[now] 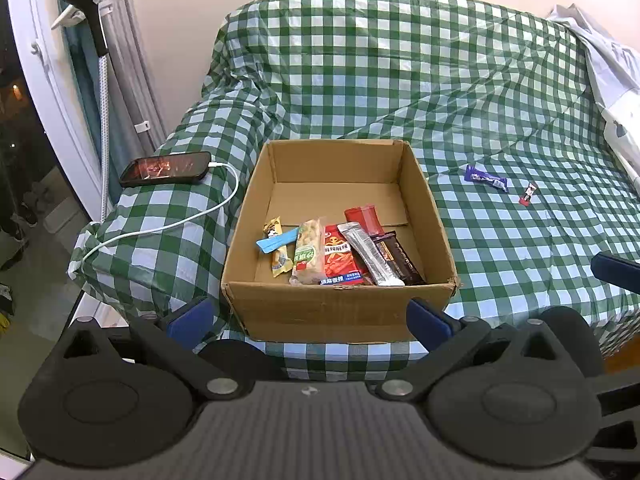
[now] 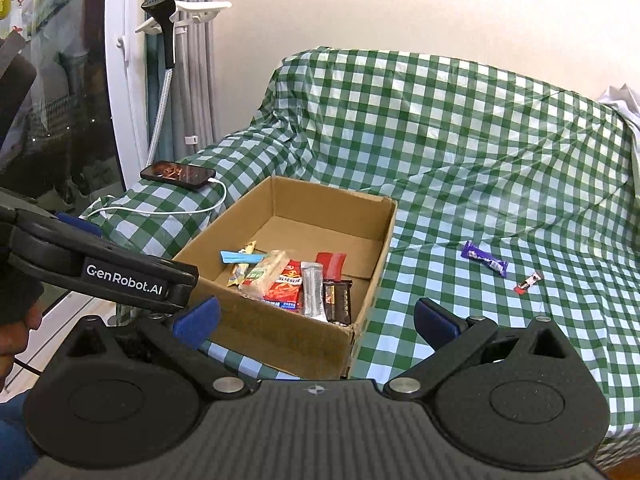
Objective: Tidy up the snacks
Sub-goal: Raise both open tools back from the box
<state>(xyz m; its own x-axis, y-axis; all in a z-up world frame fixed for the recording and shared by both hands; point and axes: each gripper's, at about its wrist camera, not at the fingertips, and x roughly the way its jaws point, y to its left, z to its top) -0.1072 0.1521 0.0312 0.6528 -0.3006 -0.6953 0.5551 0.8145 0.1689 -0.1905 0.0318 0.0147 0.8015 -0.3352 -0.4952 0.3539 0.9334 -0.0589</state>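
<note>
An open cardboard box stands on the green checked sofa cover and holds several snack packets, among them a red packet and a dark brown bar. A purple wrapper and a small red-and-white candy lie on the seat right of the box. My left gripper is open and empty in front of the box. My right gripper is open and empty near the box's front right corner.
A phone on a white charging cable lies on the sofa arm left of the box. A garment steamer stand and curtains stand at the far left. White cloth lies at the sofa's right end.
</note>
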